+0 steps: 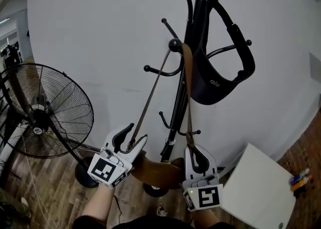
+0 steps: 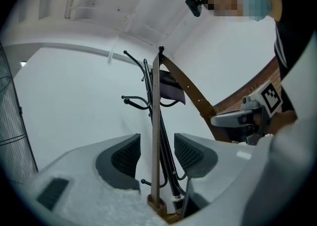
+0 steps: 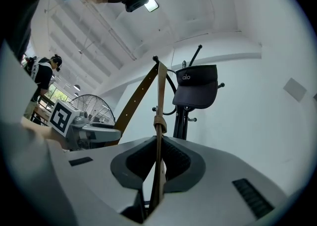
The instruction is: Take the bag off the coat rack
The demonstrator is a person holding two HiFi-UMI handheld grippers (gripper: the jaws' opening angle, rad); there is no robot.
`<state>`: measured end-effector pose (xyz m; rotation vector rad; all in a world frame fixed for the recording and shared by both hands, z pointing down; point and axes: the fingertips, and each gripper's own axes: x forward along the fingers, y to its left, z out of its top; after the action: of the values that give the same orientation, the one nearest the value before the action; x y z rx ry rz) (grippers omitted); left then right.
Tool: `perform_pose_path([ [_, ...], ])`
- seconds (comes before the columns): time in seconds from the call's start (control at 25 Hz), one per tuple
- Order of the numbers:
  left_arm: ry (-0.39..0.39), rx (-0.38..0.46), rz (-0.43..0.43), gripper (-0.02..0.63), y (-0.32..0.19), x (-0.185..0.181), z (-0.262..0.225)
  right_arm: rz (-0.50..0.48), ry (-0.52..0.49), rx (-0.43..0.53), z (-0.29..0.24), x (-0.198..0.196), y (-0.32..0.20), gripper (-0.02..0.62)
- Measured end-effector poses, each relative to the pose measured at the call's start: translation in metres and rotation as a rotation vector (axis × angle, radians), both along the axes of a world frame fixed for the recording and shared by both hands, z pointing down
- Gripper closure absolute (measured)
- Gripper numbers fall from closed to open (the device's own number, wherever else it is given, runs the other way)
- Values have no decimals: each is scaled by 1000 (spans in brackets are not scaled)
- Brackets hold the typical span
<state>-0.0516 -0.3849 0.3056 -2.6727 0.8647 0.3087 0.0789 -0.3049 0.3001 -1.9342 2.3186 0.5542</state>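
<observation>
A brown bag (image 1: 155, 172) hangs low on its long brown strap (image 1: 186, 77), which loops over a knobbed hook (image 1: 174, 44) of the black coat rack (image 1: 198, 17). My left gripper (image 1: 134, 133) is at the strap's left run. Its jaws stand open around the strap (image 2: 155, 121), with a gap on each side, in the left gripper view (image 2: 157, 143). My right gripper (image 1: 194, 148) is at the strap's right run, just above the bag. It is shut, with both pads pressed on the strap (image 3: 161, 96) in the right gripper view (image 3: 159, 143).
A black visor cap (image 1: 220, 80) hangs on a higher hook of the rack. A large standing fan (image 1: 50, 112) is at the left on the wooden floor. A white box-like surface (image 1: 258, 188) is at the lower right. A white wall stands behind. A person (image 3: 44, 74) stands far off.
</observation>
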Motion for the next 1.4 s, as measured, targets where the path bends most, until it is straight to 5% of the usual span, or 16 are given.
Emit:
perform_pose_path([
  [0.32,-4,6,-19,578,-3,-3,1,-27,-18,-4,-1,2,-5,566],
  [1.4,-15,-59,-54,589,3,-16,-5,-46,-43,-16,-7,4,0,568],
])
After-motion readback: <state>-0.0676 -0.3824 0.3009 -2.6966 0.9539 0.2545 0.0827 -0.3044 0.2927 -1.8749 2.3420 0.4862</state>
